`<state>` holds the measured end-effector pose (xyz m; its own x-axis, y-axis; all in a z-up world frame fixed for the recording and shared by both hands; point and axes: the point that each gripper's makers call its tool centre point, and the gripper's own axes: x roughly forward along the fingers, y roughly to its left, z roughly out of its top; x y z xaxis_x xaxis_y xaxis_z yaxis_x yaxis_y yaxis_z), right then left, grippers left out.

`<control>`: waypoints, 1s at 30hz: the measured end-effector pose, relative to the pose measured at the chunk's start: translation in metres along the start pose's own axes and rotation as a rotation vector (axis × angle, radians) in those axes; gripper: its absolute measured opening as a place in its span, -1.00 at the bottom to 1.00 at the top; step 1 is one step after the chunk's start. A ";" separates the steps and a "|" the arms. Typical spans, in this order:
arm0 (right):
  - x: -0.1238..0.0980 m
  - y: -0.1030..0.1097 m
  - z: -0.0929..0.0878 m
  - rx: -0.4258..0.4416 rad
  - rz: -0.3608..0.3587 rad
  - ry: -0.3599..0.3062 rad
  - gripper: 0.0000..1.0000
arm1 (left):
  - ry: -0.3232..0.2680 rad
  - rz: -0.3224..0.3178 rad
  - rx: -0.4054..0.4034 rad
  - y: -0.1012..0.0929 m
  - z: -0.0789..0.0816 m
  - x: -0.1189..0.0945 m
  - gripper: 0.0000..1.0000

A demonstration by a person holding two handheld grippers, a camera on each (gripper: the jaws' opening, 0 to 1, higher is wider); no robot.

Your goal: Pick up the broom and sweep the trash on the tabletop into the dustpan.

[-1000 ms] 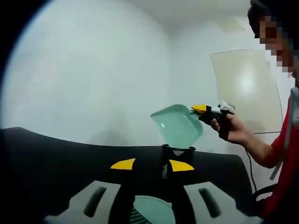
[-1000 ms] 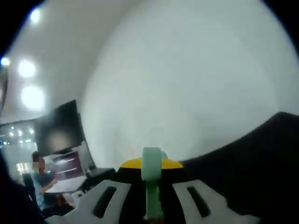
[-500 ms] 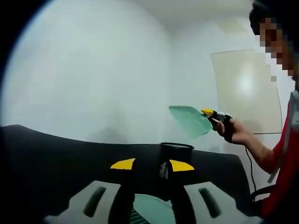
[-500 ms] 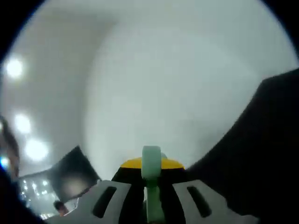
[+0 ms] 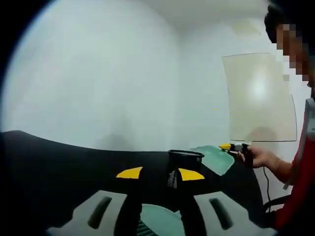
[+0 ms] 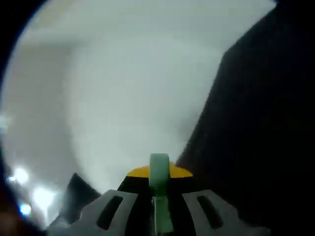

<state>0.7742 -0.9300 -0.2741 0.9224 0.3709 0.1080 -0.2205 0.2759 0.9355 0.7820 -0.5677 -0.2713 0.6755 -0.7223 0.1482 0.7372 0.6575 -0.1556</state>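
Beside the mesh cup (image 5: 186, 156), the pale-green dustpan (image 5: 212, 157) hangs tilted low over the counter (image 5: 59, 167), your right tool (image 5: 231, 146) clamped on its handle. Tip it further and swept trash could spill. Your left tool (image 5: 160, 173) grips the green broom (image 5: 160, 221).
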 end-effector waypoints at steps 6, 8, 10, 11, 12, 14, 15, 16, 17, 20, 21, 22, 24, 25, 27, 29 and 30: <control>-0.012 -0.019 -0.029 0.125 -0.054 0.120 -0.76 | -0.002 -0.004 -0.005 -0.001 0.000 0.000 -0.52; -0.014 -0.023 -0.037 0.131 -0.069 0.151 -0.76 | -0.004 -0.004 -0.007 -0.001 0.000 -0.001 -0.52; -0.016 -0.025 -0.041 0.134 -0.083 0.170 -0.76 | -0.004 -0.004 -0.006 -0.002 0.001 -0.001 -0.52; -0.017 -0.027 -0.043 0.132 -0.091 0.177 -0.76 | -0.004 -0.004 -0.006 -0.002 0.001 -0.001 -0.52; -0.018 -0.029 -0.044 0.122 -0.101 0.186 -0.76 | -0.003 -0.003 -0.005 -0.002 0.001 -0.001 -0.52; -0.020 -0.035 -0.047 0.110 -0.120 0.194 -0.75 | -0.002 -0.004 -0.004 -0.002 0.000 -0.001 -0.52; -0.021 -0.037 -0.047 0.113 -0.124 0.194 -0.75 | -0.001 -0.005 -0.003 -0.003 0.000 -0.001 -0.52; -0.022 -0.039 -0.048 0.117 -0.129 0.193 -0.74 | -0.002 -0.008 -0.001 -0.004 0.001 -0.001 -0.52; -0.022 -0.037 -0.046 0.111 -0.125 0.182 -0.73 | -0.001 -0.011 0.001 -0.004 0.001 0.000 -0.52; -0.022 -0.036 -0.045 0.037 -0.147 0.187 -0.67 | 0.012 -0.012 0.010 -0.005 -0.001 0.000 -0.52; -0.021 -0.036 -0.045 0.029 -0.148 0.188 -0.66 | 0.014 -0.014 0.014 -0.006 -0.002 0.001 -0.52; -0.021 -0.037 -0.045 0.029 -0.148 0.190 -0.66 | 0.017 -0.016 0.016 -0.006 -0.002 0.001 -0.52; -0.021 -0.037 -0.043 0.033 -0.145 0.191 -0.64 | 0.026 -0.018 0.023 -0.007 -0.003 0.002 -0.52; -0.020 -0.036 -0.043 0.036 -0.143 0.188 -0.58 | 0.031 -0.019 0.028 -0.008 -0.004 0.002 -0.52; -0.019 -0.040 -0.040 0.032 -0.128 0.167 -0.37 | 0.035 -0.029 0.031 -0.010 -0.004 0.003 -0.52; -0.017 -0.030 -0.033 0.022 -0.085 0.101 0.05 | 0.042 -0.069 0.031 -0.016 -0.005 0.003 -0.51; -0.018 -0.025 -0.028 0.010 -0.070 0.065 0.20 | 0.034 -0.112 -0.016 -0.021 -0.002 0.002 -0.50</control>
<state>0.7547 -0.9188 -0.3088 0.9128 0.4078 0.0210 -0.1530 0.2940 0.9435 0.7679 -0.5839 -0.2697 0.5879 -0.7980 0.1328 0.8075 0.5690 -0.1555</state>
